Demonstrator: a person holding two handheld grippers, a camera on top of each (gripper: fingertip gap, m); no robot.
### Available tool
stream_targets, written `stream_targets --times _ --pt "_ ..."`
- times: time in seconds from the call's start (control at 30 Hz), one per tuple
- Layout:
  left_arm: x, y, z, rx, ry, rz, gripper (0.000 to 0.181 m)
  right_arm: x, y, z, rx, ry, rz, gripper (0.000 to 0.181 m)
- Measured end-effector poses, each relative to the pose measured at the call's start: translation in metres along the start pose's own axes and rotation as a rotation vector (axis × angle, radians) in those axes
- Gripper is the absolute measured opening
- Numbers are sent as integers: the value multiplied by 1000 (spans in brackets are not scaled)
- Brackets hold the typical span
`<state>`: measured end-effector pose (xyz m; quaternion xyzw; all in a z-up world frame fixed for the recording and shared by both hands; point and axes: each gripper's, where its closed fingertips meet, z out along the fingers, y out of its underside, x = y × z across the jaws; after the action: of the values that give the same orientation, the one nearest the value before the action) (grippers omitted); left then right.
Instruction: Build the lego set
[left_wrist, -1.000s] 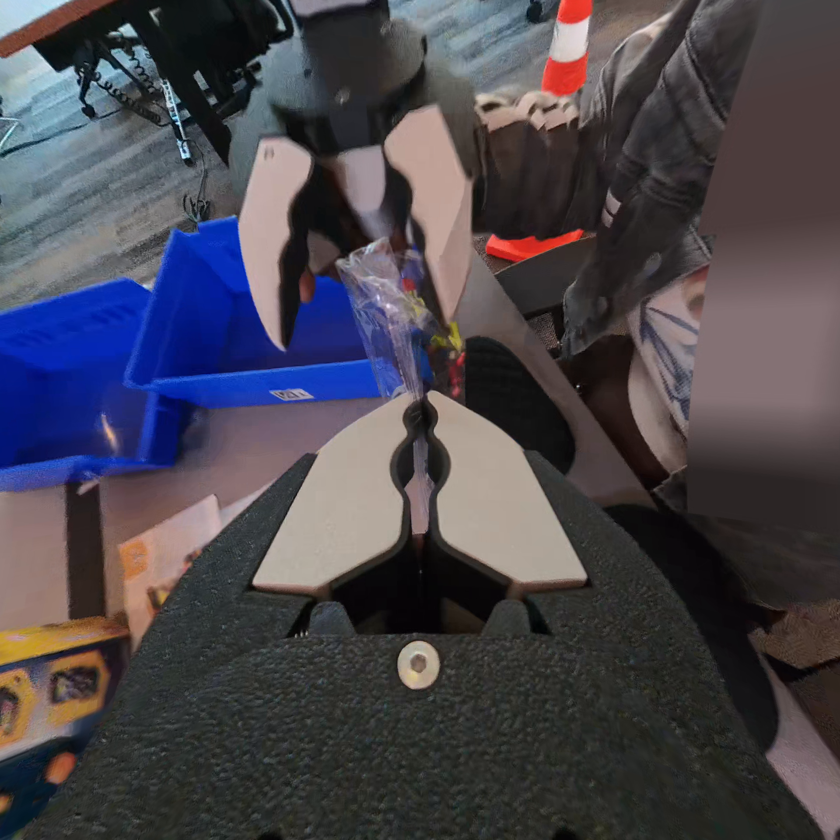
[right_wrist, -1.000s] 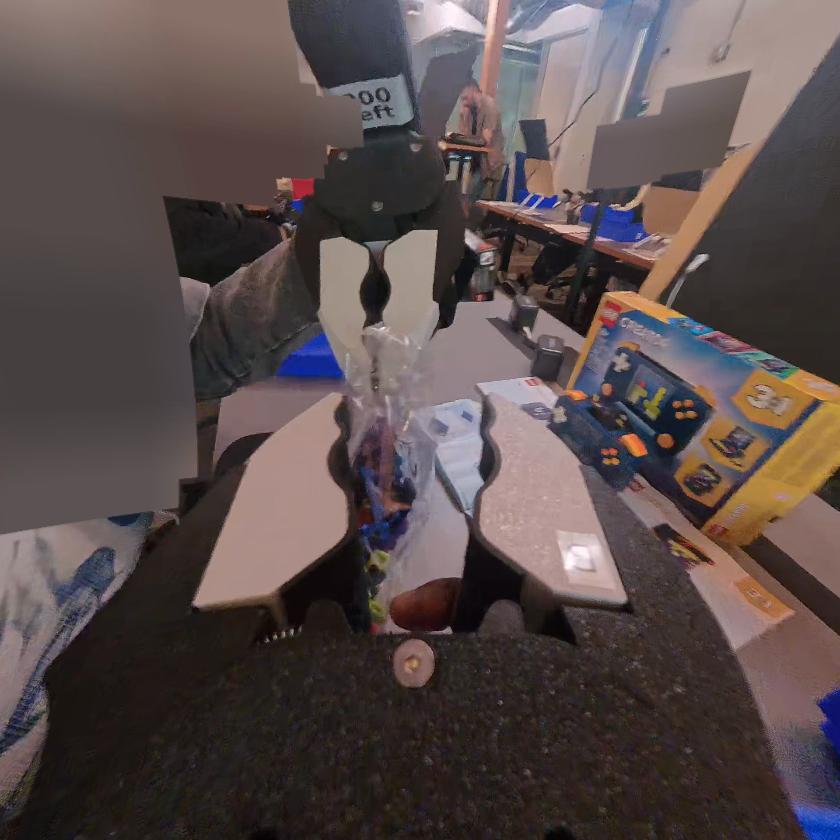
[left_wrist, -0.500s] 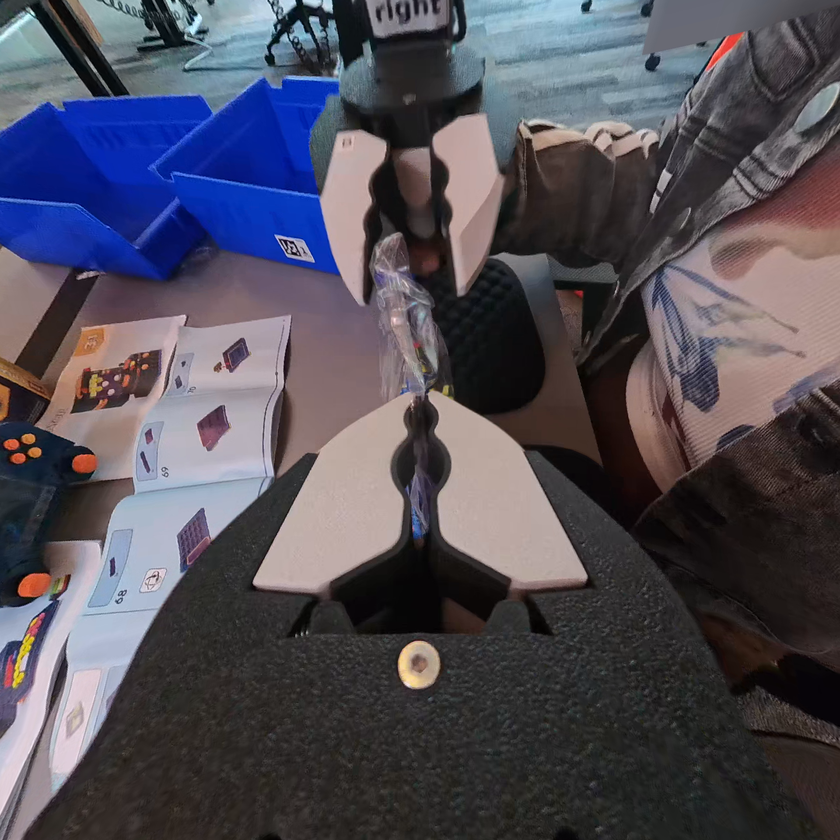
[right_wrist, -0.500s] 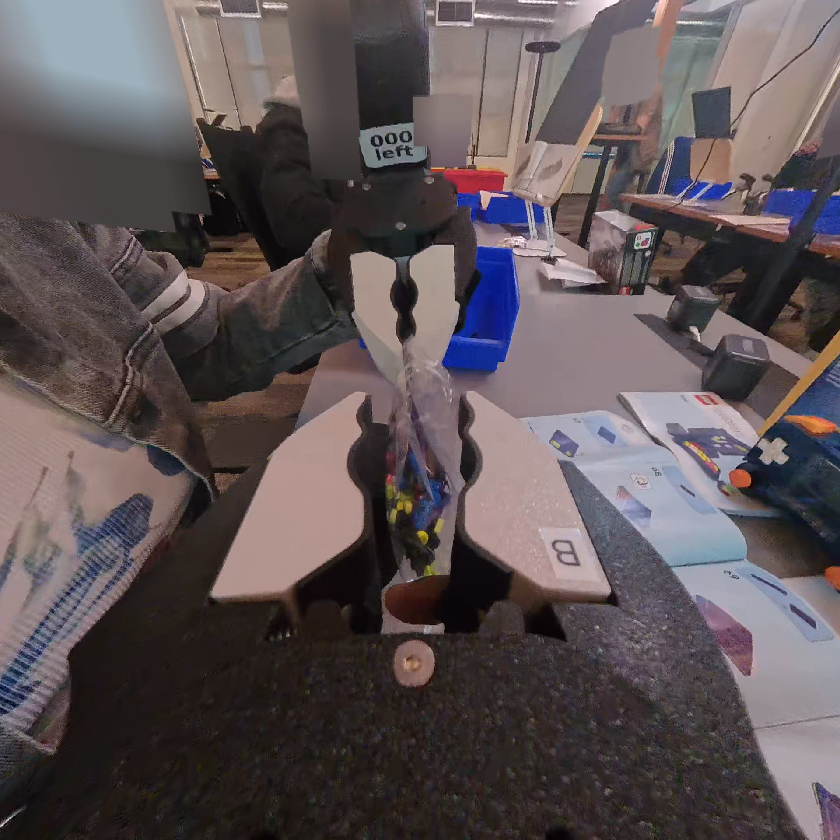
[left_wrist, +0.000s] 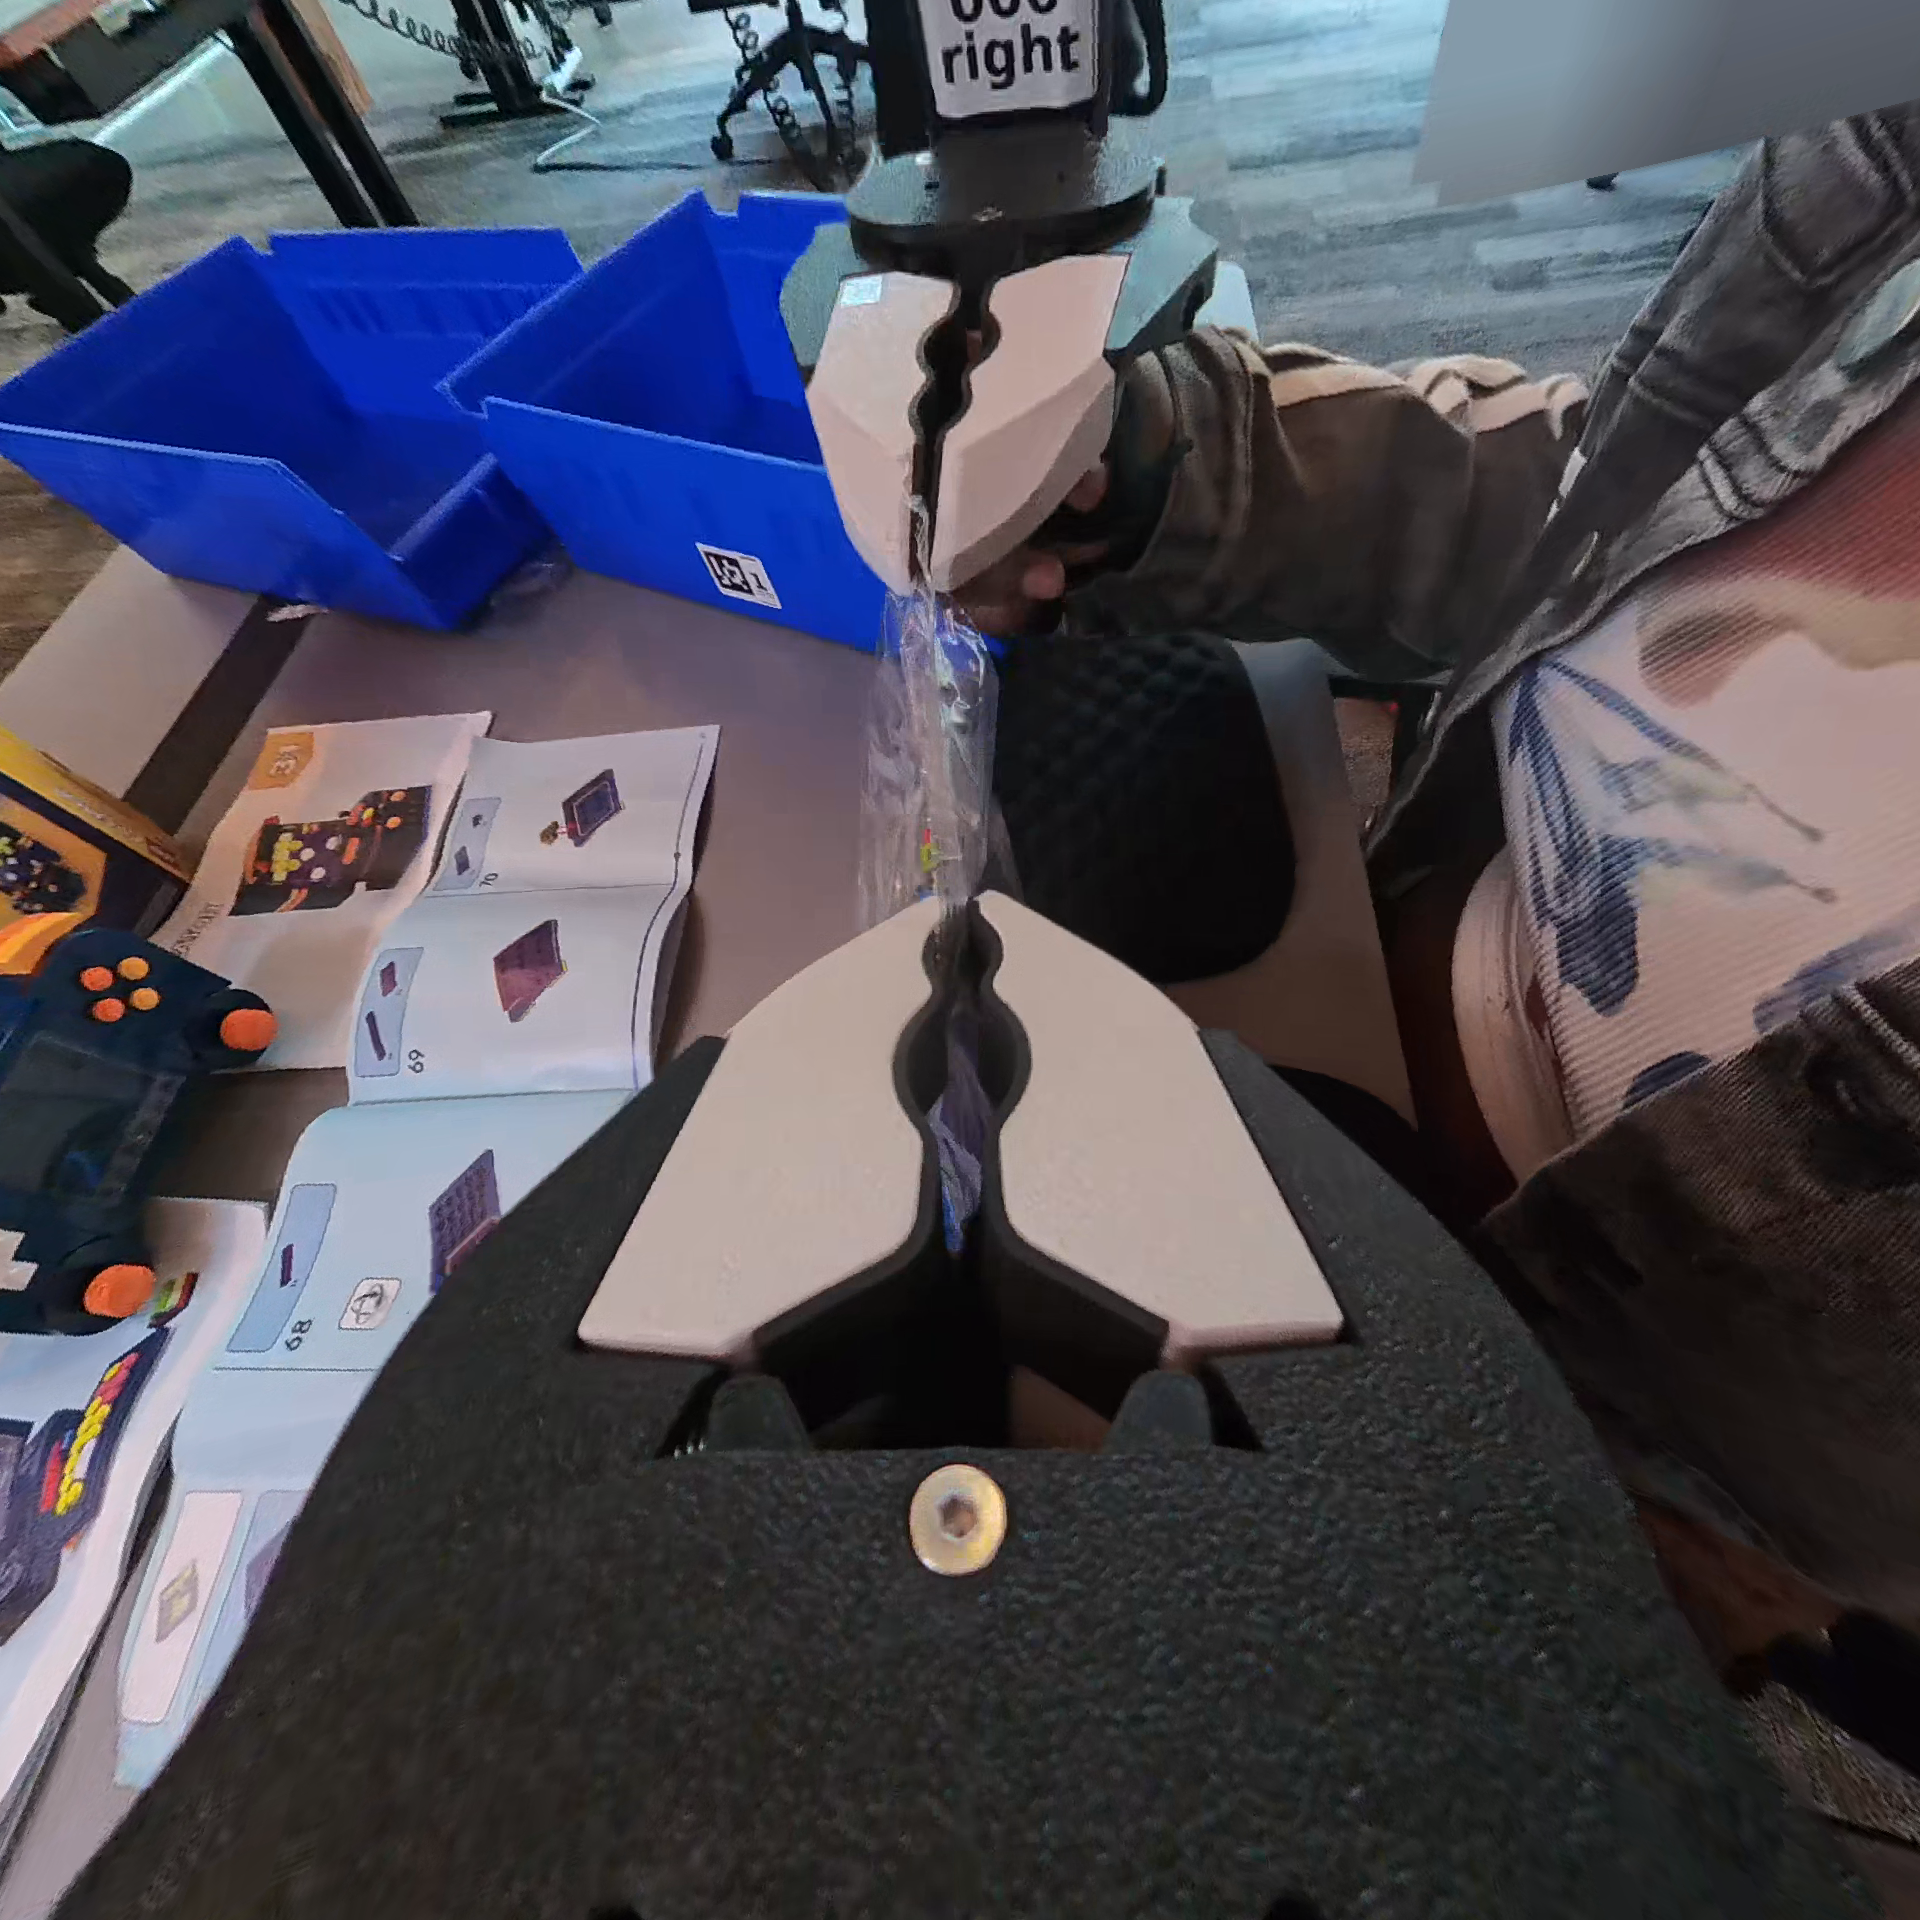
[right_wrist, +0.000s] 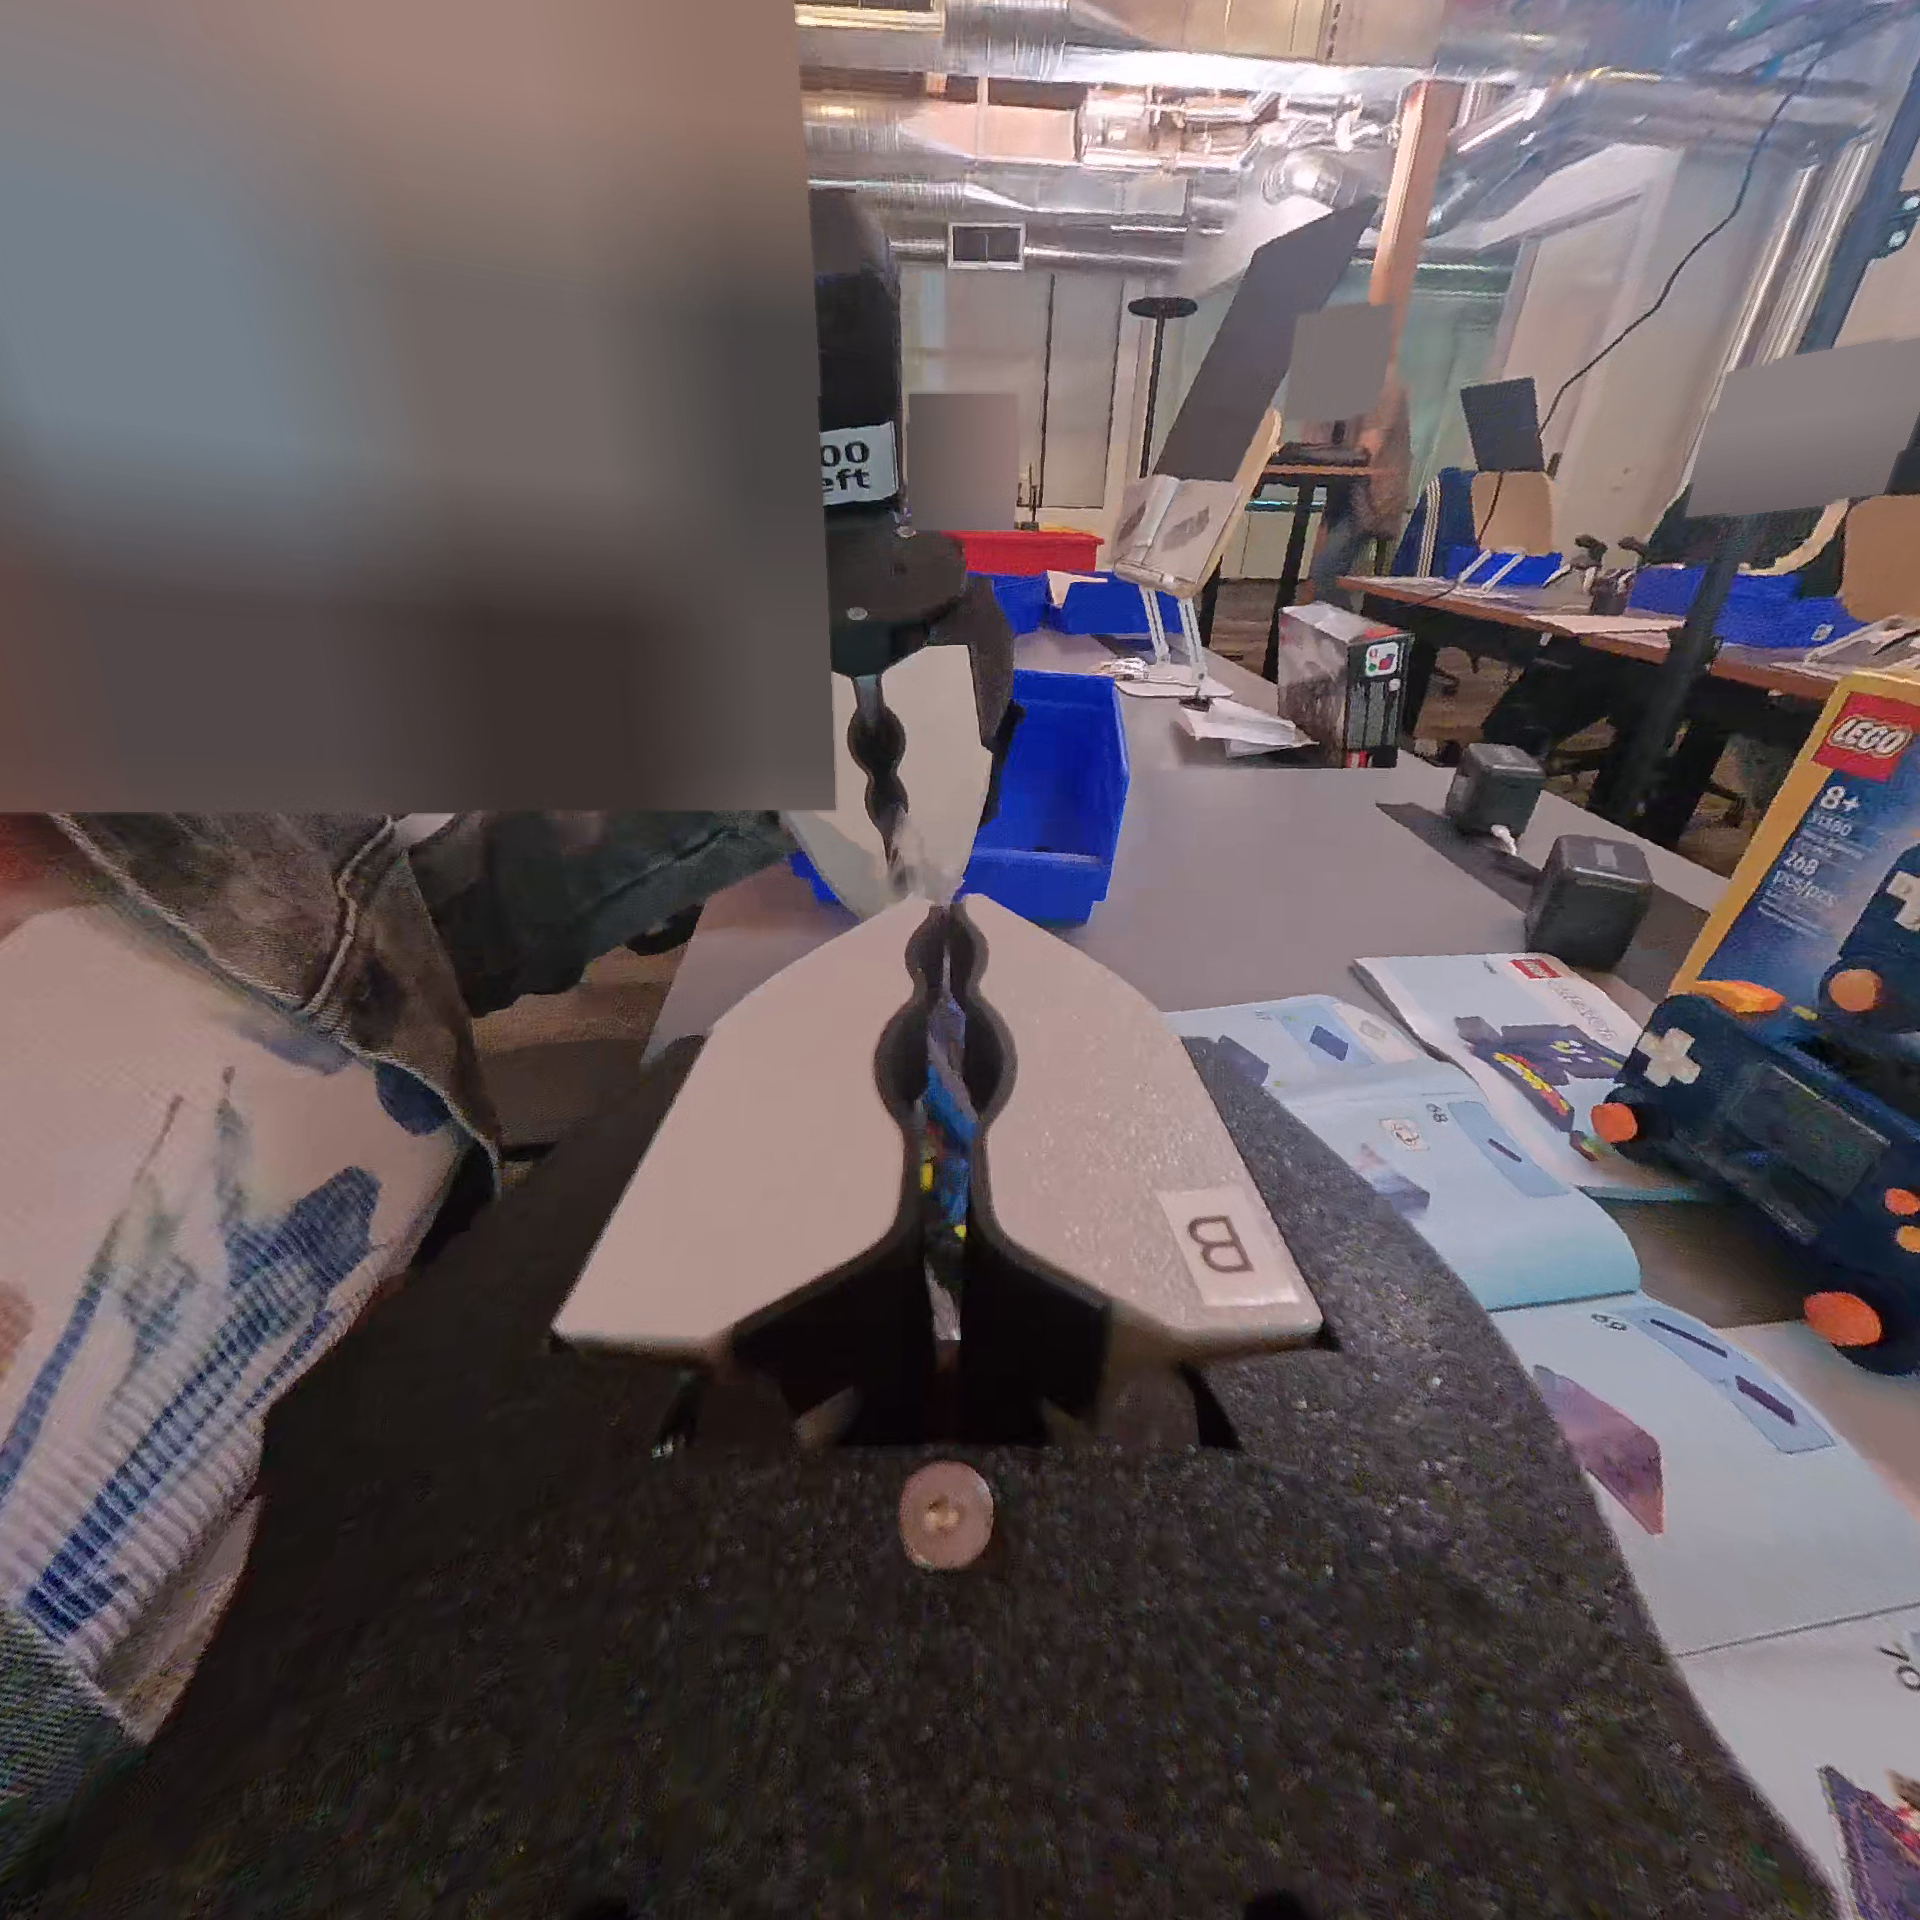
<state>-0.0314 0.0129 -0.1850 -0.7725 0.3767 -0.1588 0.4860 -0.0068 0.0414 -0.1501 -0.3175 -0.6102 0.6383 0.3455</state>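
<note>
A clear plastic bag of small lego pieces (left_wrist: 935, 758) hangs stretched between my two grippers, above the table's near edge. My left gripper (left_wrist: 961, 914) is shut on one end of the bag. My right gripper (right_wrist: 948, 914) is shut on the other end, and coloured pieces show between its fingers (right_wrist: 940, 1132). In the left wrist view the right gripper (left_wrist: 925, 566) faces me, shut on the bag's far end. In the right wrist view the left gripper (right_wrist: 904, 873) faces me, partly behind a blurred patch.
Open instruction booklets (left_wrist: 499, 914) lie on the grey table (left_wrist: 790, 769). A dark blue lego model with orange knobs (right_wrist: 1787, 1132) and the set's box (right_wrist: 1860, 831) stand beside them. Two blue bins (left_wrist: 623, 436) sit at the table's end. A person's body (left_wrist: 1683, 831) is close by. The grippers' ends are close to 6 cm from one another.
My right gripper has closed on the bag; it was open around it before. Both grippers have swung and now hold the bag stretched between them.
</note>
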Motion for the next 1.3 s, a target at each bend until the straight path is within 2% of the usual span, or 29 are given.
stream_targets --times 0.07,0.13,0.17,0.2,0.23,0.3,0.37,0.4,0.43,0.5,0.6,0.67,0.7,0.77,0.83,0.9,1.0,1.13,1.23,1.3 --pt "3 3 2 -13 23 -5 0 4 -3 -8 61 9 38 0" --pt "1 12 1 -55 17 1 0 13 -19 -25 180 22 101 0" --pt "1 14 1 -58 17 5 0 14 -20 -29 183 9 116 12" --pt "2 14 1 -50 29 2 0 14 -15 -28 136 7 121 34" --pt "5 13 2 -45 48 3 0 12 -7 -22 62 1 109 48" --pt "7 14 5 -59 60 22 0 3 7 -7 -62 -31 21 43" --pt "6 13 7 -74 62 34 0 -3 10 5 -114 -58 -68 30" --pt "6 13 8 -82 64 35 0 -6 13 9 -152 -75 -92 22" --pt "6 13 9 -90 69 38 0 -6 16 10 -193 -83 -114 4" --pt "5 14 10 -89 61 15 0 -1 14 9 -205 -55 -162 0" --pt "4 8 10 -44 63 -27 0 -2 3 7 -92 -46 -152 0" --pt "-3 14 13 -84 23 -8 0 2 11 8 -87 -33 -115 0" --pt "-8 16 13 -107 -7 3 4 2 13 7 -93 -33 -113 0" --pt "-18 12 13 -126 -89 38 32 1 17 8 -134 -31 -147 0" --pt "-14 -9 14 -61 -103 96 28 1 21 10 -182 -21 -185 0" --pt "-9 -24 21 -38 -108 133 13 0 18 11 -184 -28 -193 0" --pt "-13 -11 36 -144 -136 193 5 4 22 10 -208 -11 -203 0" --pt "-11 -13 40 -108 -127 164 0 5 22 5 -187 -1 -149 0" --pt "-10 -10 43 -136 -129 185 0 5 25 3 -226 27 -177 10" --pt "-11 -9 46 -154 -127 196 0 3 27 4 -266 20 -195 7"
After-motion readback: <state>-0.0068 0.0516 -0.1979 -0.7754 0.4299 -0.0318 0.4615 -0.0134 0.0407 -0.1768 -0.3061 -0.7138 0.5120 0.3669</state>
